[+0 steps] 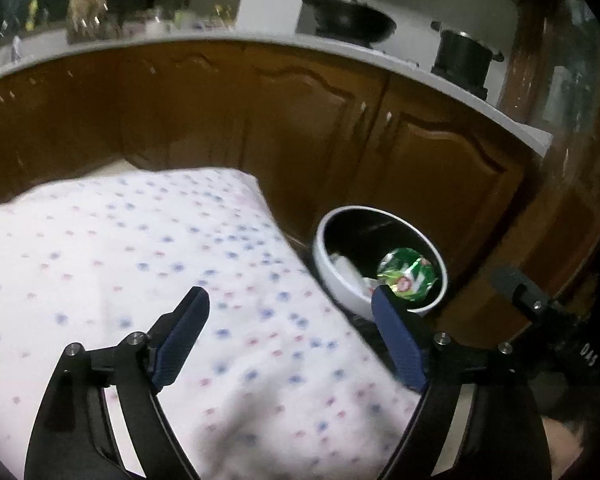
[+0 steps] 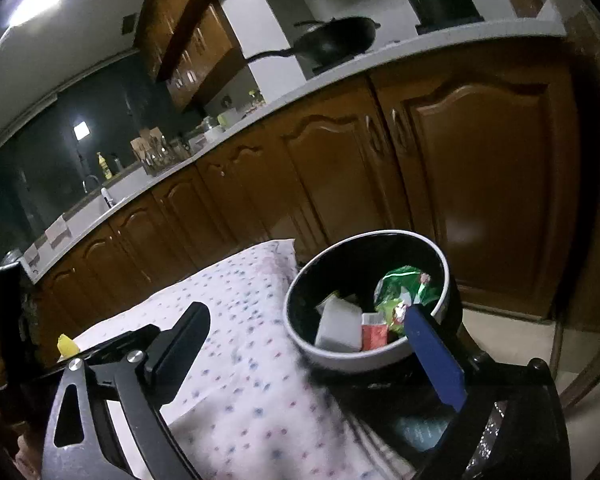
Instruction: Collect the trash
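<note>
Here both grippers stand wide with nothing between the pads. The right gripper (image 2: pixel 306 322) has its jaws spread far apart, empty, and the bin (image 2: pixel 332 354) sits just beyond its right fingertip, ahead and a little to the right of its centre line. In that view the blue pad overlaps the bin's near rim, though whether it touches cannot be told. The left gripper (image 1: pixel 290 294) is likewise spread and empty; from it the same bin (image 1: pixel 340 284) lies ahead and to the right, past its right pad, over the edge of the dotted tablecloth (image 1: pixel 140 248).

Inside the bin lie a crumpled green wrapper (image 2: pixel 406 286), a grey-white carton (image 2: pixel 340 322) and a small red packet (image 2: pixel 374 332), all below the rim. The wrapper sits on the bin's far right side as seen from the right gripper, the carton nearer the left.

By my reading the right hand is the nearer to the bin. A small yellow scrap (image 2: pixel 66 345) shows at the left edge of the right wrist view, beyond the right gripper's left finger and well apart from the bin; if it is trash, it lies leftward of that gripper. What it is cannot be made out.
</note>
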`<state>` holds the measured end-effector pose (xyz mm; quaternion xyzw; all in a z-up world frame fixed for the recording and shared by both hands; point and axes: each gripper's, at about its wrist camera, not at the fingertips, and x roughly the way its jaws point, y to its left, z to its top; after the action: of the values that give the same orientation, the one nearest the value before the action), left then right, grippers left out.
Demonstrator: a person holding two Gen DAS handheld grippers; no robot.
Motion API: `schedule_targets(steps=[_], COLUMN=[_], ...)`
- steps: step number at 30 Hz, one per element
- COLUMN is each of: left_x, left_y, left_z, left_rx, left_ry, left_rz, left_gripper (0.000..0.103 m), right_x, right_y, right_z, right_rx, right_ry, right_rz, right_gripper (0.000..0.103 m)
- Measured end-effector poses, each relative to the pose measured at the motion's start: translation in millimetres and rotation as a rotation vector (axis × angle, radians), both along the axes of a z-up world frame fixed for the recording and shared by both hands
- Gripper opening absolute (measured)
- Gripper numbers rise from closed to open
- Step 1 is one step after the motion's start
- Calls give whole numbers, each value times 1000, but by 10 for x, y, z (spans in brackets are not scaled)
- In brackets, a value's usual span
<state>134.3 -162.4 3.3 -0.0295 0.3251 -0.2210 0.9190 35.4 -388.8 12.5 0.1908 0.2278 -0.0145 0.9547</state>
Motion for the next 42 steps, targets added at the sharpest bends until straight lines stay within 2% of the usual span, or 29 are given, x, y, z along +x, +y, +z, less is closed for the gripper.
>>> schedule_targets(steps=[6, 8, 10, 12, 16, 22, 26, 42], left_x=[-414, -517, -635, -727, -907, -1012, -1074, -1200], left_y=[361, 420, 499, 546, 594, 618, 625, 641], left_z=[93, 133, 165, 165, 108, 42, 45, 89], left_rx=[-9, 0, 2, 18, 64, 126, 138, 138], left_ry=[-117, -145, -177, -202, -249, -294, -312, -349], left_rz=[76, 94, 119, 146, 204, 256, 269, 284], left_gripper=[89, 91, 98, 103, 103, 103, 103, 103], right_x=[-293, -372, -480, -599, -732, -804, -835, -861], right_y=[334, 404, 485, 549, 701, 731, 734, 777], right_z=[64, 103, 158, 186, 141, 34, 36, 39], right_rx=[-79, -106, -139, -176, -266, -251, -252, -244], right_ry=[-52, -64, -92, -129, -154, -167, -178, -168], right_rz=[3, 3, 0, -15, -37, -30, -36, -20], right_gripper=[102, 102, 102, 103, 103, 103, 103, 103])
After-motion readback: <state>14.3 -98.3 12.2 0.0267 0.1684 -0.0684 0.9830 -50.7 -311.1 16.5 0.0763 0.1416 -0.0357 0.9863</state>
